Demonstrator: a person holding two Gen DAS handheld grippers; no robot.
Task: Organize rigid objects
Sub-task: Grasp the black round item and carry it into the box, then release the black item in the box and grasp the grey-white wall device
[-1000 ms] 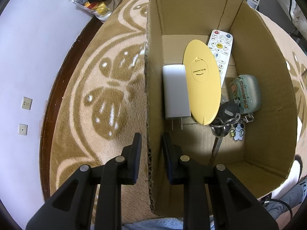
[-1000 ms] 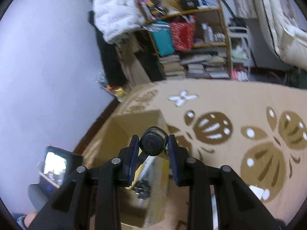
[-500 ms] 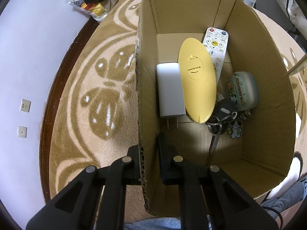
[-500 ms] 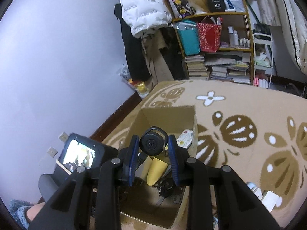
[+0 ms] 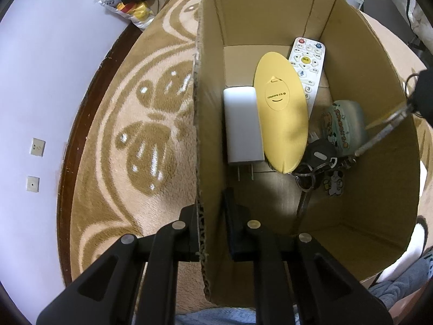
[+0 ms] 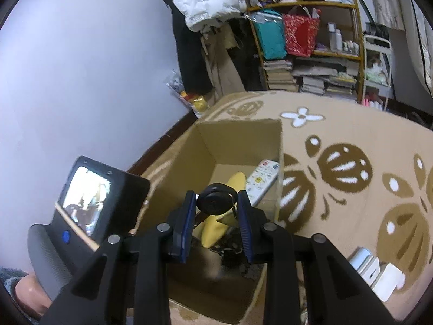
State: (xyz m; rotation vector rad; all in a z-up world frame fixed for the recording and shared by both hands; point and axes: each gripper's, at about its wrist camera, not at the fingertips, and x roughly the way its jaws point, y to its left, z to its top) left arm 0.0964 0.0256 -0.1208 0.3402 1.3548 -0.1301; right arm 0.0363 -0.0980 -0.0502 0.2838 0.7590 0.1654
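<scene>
**Bracing the box while the key comes in**

Pinching the near wall of the cardboard box (image 5: pixel 208 140) with my left gripper (image 5: pixel 209 216), I have one finger outside and one inside, closed tight on the cardboard edge. I judge that grip is there to keep the light box from sliding on the carpet (image 5: pixel 130 140) while the other hand loads it.

My right gripper (image 6: pixel 216 211) hovers over the open box (image 6: pixel 238 146), its fingers narrowed onto the round black head of a key (image 6: pixel 215 203); in the left view the blade (image 5: pixel 384 132) hangs above the right side of the box.

Already on the box floor lie a white charger (image 5: pixel 242 124), a yellow oval case (image 5: pixel 281 113), a white remote (image 5: pixel 307 65), a green pouch (image 5: pixel 343 124) and a keyring bunch (image 5: pixel 319 162). Holding the key by its head leaves the blade free to drop in beside that bunch.
</scene>
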